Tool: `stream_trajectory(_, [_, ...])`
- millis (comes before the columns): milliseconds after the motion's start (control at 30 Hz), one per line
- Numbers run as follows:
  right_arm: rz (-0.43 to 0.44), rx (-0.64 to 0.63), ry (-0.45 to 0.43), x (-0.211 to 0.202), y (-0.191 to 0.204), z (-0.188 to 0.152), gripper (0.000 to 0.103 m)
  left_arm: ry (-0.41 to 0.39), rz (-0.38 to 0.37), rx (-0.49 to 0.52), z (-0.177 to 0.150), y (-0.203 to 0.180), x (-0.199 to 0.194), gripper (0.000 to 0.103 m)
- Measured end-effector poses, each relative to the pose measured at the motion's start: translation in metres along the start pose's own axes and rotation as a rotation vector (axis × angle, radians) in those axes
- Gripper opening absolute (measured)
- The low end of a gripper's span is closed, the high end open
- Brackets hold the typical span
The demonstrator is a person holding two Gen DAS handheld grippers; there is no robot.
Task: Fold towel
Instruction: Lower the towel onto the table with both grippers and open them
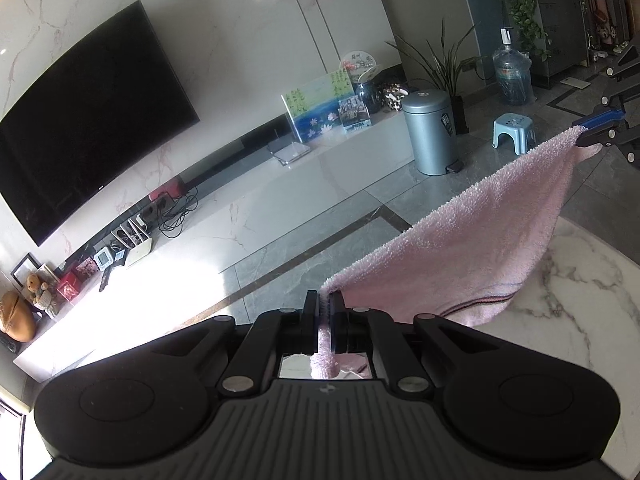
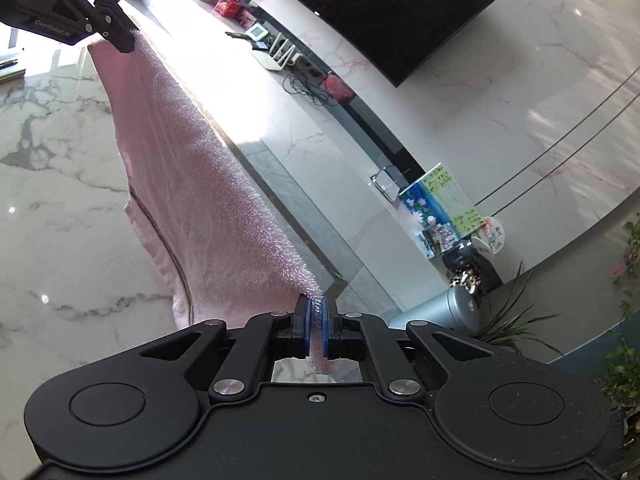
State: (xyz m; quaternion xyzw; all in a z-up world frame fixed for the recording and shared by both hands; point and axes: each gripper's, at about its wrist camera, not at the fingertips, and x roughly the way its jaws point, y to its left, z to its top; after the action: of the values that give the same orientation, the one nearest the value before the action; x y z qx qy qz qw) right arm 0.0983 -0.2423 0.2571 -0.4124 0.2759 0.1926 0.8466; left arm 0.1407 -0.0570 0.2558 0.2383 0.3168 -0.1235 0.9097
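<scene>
A pink terry towel [image 1: 472,248] with a dark stripe near one end hangs stretched in the air between my two grippers, above a white marble table [image 1: 580,320]. My left gripper [image 1: 324,312] is shut on one top corner of the towel. My right gripper [image 1: 588,136], with blue pads, is shut on the other top corner at the far right. In the right wrist view the towel [image 2: 192,184] runs from my right gripper [image 2: 316,312] up to the left gripper [image 2: 128,42]. The towel's lower edge droops toward the marble table [image 2: 52,184].
Beyond the table's edge lies a grey tiled floor [image 1: 320,232]. A low white TV bench [image 1: 248,200] with a wall TV [image 1: 88,116], pictures and cables stands behind. A silver bin [image 1: 430,132], a blue stool [image 1: 514,128], a water jug and plants stand at the right.
</scene>
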Motion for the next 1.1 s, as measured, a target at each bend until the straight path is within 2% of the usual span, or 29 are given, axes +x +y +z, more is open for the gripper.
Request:
stream_trajectory(133, [0.110,-0.044,0.062,0.004,0.036,-0.031,0.003,0.065,-0.060,0.065,-0.035,-0.021,0.005,0.004])
stream_trajectory(300, [0.281,-0.118,0.157,0.009,0.104,-0.075,0.003,0.175,-0.188,0.190,-0.099,-0.068,0.006,0.004])
stream_trajectory(400, [0.382,-0.128,0.184,0.007,0.140,-0.099,0.003,0.231,-0.260,0.246,-0.136,-0.096,0.002,0.004])
stream_trajectory(567, [0.503,-0.150,0.236,0.001,0.189,-0.131,0.003,0.306,-0.392,0.291,-0.196,-0.136,-0.010,0.004])
stream_trajectory(667, [0.573,-0.159,0.270,-0.004,0.212,-0.148,0.003,0.341,-0.450,0.304,-0.216,-0.146,-0.016,0.004])
stream_trajectory(833, [0.643,-0.165,0.331,0.003,0.227,-0.170,0.004,0.428,-0.530,0.315,-0.243,-0.152,-0.012,0.006])
stream_trajectory(933, [0.684,-0.147,0.361,0.009,0.227,-0.178,0.005,0.460,-0.563,0.296,-0.246,-0.147,-0.002,0.013])
stream_trajectory(1000, [0.704,-0.135,0.371,0.013,0.223,-0.178,0.010,0.472,-0.574,0.291,-0.249,-0.144,0.001,0.015])
stream_trajectory(1100, [0.743,-0.129,0.384,0.017,0.213,-0.178,0.024,0.486,-0.584,0.296,-0.250,-0.142,0.006,0.031])
